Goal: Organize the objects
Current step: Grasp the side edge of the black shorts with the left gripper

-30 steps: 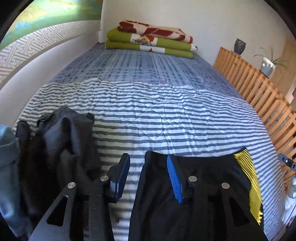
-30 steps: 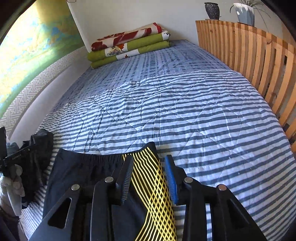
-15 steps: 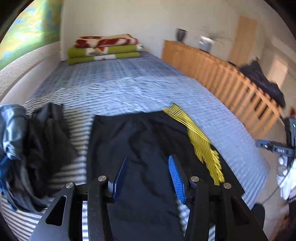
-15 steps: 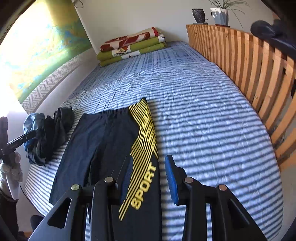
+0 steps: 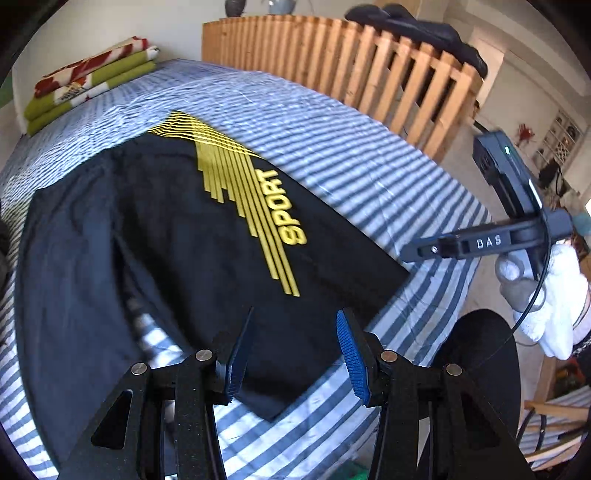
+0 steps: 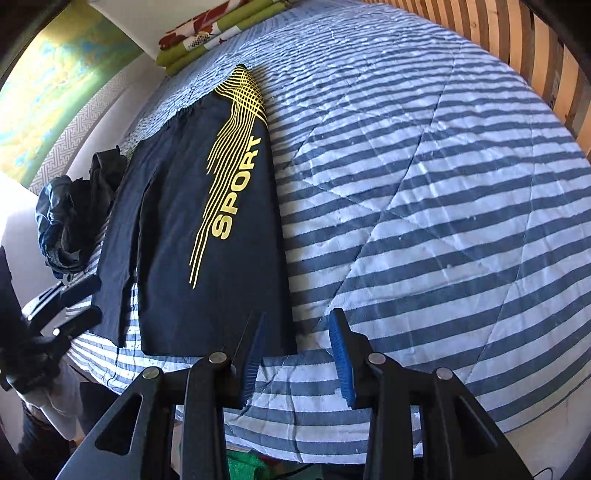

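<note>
Black shorts (image 5: 177, 236) with yellow stripes and the word SPORT lie flat on the striped bed (image 5: 362, 158); they also show in the right wrist view (image 6: 192, 206). My left gripper (image 5: 293, 350) is open and empty above the hem of the right leg. My right gripper (image 6: 295, 350) is open and empty, just off the hem corner over the bed's near edge. The right gripper also shows in the left wrist view (image 5: 480, 243), and the left one in the right wrist view (image 6: 70, 299).
A pile of dark and blue clothes (image 6: 70, 214) lies left of the shorts. Folded green and red blankets (image 6: 218, 29) sit at the bed's head. A wooden slatted rail (image 5: 369, 74) with a dark garment (image 5: 413, 33) on it runs along the far side.
Both grippers have pulled back from the waistband end to the hem end of the shorts. The shorts now lie spread at full length. Both stay open.
</note>
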